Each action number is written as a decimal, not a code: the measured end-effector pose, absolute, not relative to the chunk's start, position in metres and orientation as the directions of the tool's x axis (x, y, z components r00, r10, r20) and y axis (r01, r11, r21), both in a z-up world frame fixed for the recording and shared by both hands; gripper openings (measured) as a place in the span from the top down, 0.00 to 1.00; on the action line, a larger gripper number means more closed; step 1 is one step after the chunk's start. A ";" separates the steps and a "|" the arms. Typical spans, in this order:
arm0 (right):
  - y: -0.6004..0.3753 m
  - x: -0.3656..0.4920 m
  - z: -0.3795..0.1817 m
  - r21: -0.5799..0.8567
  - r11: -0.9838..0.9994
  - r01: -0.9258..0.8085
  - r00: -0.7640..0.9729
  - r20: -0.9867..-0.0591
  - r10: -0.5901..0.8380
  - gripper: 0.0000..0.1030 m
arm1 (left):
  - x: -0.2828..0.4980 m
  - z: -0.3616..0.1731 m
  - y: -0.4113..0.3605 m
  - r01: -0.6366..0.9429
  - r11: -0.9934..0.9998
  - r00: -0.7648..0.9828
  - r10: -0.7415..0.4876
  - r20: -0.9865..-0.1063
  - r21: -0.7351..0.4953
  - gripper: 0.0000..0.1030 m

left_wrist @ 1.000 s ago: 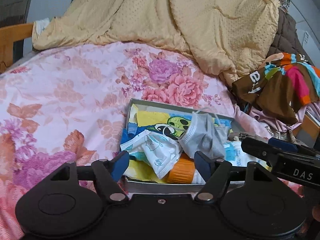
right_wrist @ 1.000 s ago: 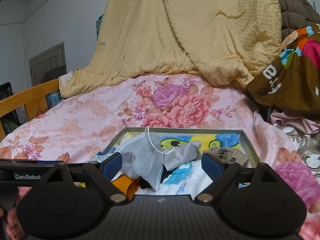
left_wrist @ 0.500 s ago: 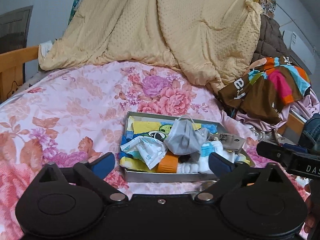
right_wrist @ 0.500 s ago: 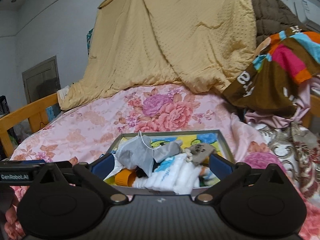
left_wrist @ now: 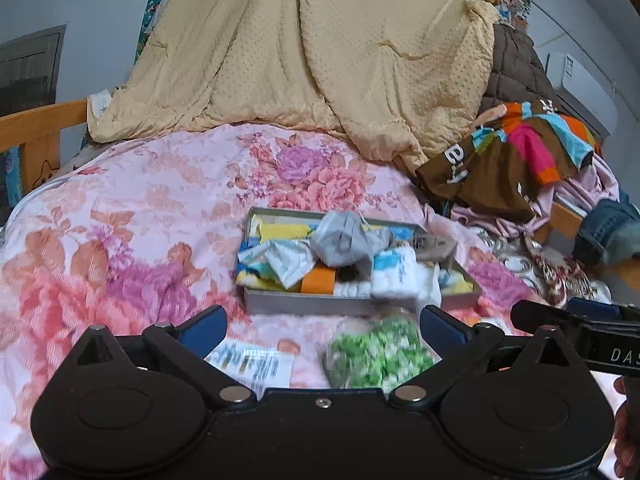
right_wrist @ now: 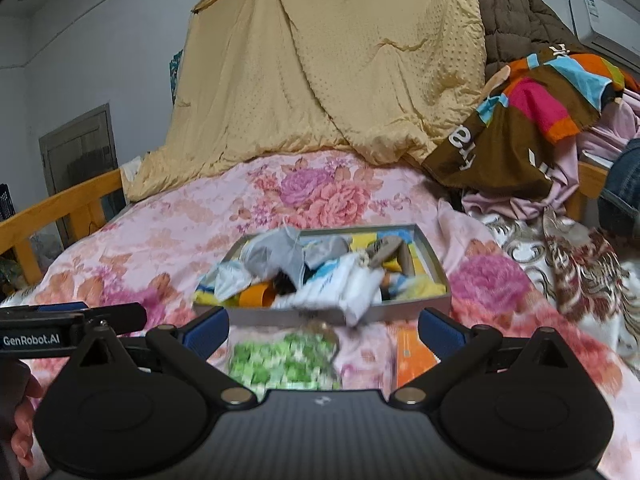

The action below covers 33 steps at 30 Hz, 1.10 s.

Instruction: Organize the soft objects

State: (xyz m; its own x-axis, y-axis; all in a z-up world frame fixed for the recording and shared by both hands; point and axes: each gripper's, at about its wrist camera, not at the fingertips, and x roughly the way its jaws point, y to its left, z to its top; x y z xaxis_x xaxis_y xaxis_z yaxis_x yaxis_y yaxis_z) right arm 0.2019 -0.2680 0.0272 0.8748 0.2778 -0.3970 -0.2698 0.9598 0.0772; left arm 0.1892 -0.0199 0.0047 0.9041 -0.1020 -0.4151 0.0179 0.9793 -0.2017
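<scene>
On the pink floral bed (left_wrist: 120,216), a shallow grey metal tray (left_wrist: 304,303) holds heaped soft things (grey face mask (left_wrist: 344,240) topmost); left tongs (left_wrist: 322,326) and right tongs (right_wrist: 323,326), just opened, are spread empty nearer.

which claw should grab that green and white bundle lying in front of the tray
Probably the left claw: it is open and empty, and the green-white bundle sits toward its right finger. In the right claw's view the bundle lies toward the left finger.

Grey tray (left_wrist: 304,303) on floral bedspread, heaped with masks, cloths, grey mask (left_wrist: 344,240) topmost
</scene>
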 end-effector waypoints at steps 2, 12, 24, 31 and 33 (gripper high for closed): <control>-0.268 0.192 0.023 0.078 0.962 -0.261 0.870 -0.412 0.269 0.00 | 0.180 0.001 -0.021 0.021 0.981 0.902 -0.102 -0.420 -0.192 0.01; -0.265 0.167 0.009 0.067 0.967 -0.245 0.841 -0.481 0.246 0.00 | 0.147 -0.018 -0.013 -0.017 0.984 0.891 -0.065 -0.450 -0.176 0.01; -0.265 0.166 0.003 0.061 0.969 -0.238 0.827 -0.511 0.235 0.00 | 0.142 -0.027 -0.004 -0.037 0.984 0.879 -0.050 -0.474 -0.172 0.01; -0.264 0.168 0.002 0.058 0.968 -0.242 0.822 -0.518 0.237 0.00 | 0.143 -0.030 -0.004 -0.043 0.983 0.874 -0.048 -0.483 -0.176 0.01; -0.264 0.168 0.002 0.058 0.969 -0.242 0.822 -0.518 0.236 0.00 | 0.143 -0.030 -0.004 -0.043 0.983 0.874 -0.048 -0.484 -0.176 0.01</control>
